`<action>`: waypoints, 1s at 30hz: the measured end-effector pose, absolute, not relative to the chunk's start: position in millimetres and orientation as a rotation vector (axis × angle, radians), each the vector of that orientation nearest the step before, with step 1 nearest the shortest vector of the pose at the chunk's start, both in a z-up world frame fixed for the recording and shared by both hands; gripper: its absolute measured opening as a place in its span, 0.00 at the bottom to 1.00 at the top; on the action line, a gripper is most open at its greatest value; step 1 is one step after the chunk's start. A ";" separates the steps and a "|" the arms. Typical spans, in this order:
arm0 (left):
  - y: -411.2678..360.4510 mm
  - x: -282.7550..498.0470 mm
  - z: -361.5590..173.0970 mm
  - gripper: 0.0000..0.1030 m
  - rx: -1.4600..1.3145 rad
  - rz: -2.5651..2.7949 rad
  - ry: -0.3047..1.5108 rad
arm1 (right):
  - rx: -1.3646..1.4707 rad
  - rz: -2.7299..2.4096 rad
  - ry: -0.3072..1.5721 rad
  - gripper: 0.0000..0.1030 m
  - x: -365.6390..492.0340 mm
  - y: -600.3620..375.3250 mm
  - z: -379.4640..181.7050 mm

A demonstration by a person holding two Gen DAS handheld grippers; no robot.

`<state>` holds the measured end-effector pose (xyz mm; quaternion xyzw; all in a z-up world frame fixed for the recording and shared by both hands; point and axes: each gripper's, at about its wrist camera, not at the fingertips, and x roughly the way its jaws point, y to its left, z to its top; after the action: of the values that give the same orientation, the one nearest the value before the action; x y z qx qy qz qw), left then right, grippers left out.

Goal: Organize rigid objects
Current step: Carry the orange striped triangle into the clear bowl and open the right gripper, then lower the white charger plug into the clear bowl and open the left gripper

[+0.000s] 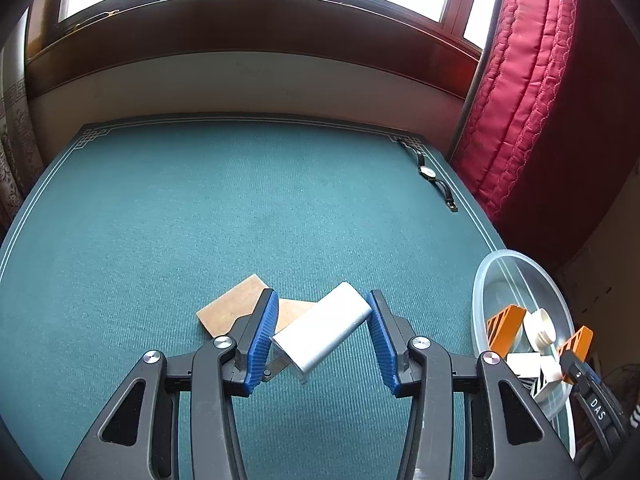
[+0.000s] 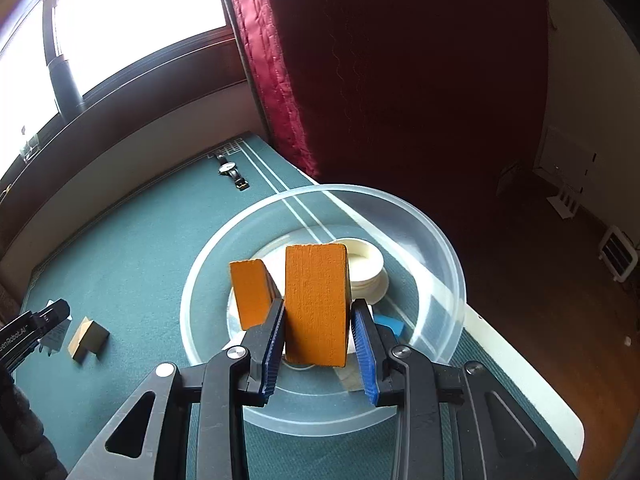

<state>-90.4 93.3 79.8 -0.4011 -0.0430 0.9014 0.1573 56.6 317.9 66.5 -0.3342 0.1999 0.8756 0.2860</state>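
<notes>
Item one: your left hand-held gripper [image 1: 322, 340] has its blue pads on either end of a silver metal block [image 1: 322, 332], which sits tilted across the gap with each corner against a pad; the block is gripped just above the green surface [image 1: 200, 208].

Item two: a tan wooden piece [image 1: 232, 310] lies flat on the surface just behind the left pad, partly hidden by the block.

Item three: your right hand-held gripper [image 2: 318, 340] is clamped on an orange block [image 2: 316, 304], held upright over the clear plastic bowl [image 2: 448, 248].

Item four: the bowl stands at the right edge of the surface. Inside it you have a second orange block [image 2: 250, 292] leaning just left of the held one, a white round lid [image 2: 366, 266] behind, and a small blue piece [image 2: 394, 325] beside the right pad.

Item five: a wristwatch [image 1: 434, 176] lies stretched out near the far right corner of the surface, well apart from everything else.

Item six: a red quilted mattress [image 1: 532, 80] stands against the right side.
</notes>
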 end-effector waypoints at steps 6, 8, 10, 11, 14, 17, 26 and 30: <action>99.0 -86.9 77.0 0.45 -1.150 2.572 -0.101 | -0.880 2.306 0.566 0.33 63.3 335.2 64.5; 101.0 -85.7 76.4 0.45 -1.150 2.570 -0.093 | -0.874 2.301 0.572 0.33 66.1 338.8 64.2; 103.3 -84.4 76.0 0.45 -1.150 2.567 -0.086 | -0.870 2.297 0.580 0.34 68.6 342.0 63.1; 104.6 -83.6 75.9 0.45 -1.149 2.566 -0.082 | -0.870 2.295 0.589 0.34 69.6 343.7 62.5; 107.8 -82.2 75.6 0.45 -1.151 2.562 -0.075 | -0.869 2.285 0.618 0.36 74.5 348.9 61.0; 109.9 -81.4 75.1 0.45 -1.154 2.556 -0.075 | -0.842 2.273 0.671 0.48 81.6 356.4 61.6; 117.4 -75.2 73.9 0.45 -1.137 2.550 -0.042 | -0.809 2.239 0.687 0.48 90.1 367.1 59.6; 121.5 -70.7 74.6 0.45 -1.119 2.543 -0.025 | -0.807 2.231 0.688 0.48 95.2 368.6 56.7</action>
<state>-70.7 121.5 74.6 -0.3962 -0.0090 0.9002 0.1804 95.2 368.6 56.7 -0.3086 0.2631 0.8526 0.3295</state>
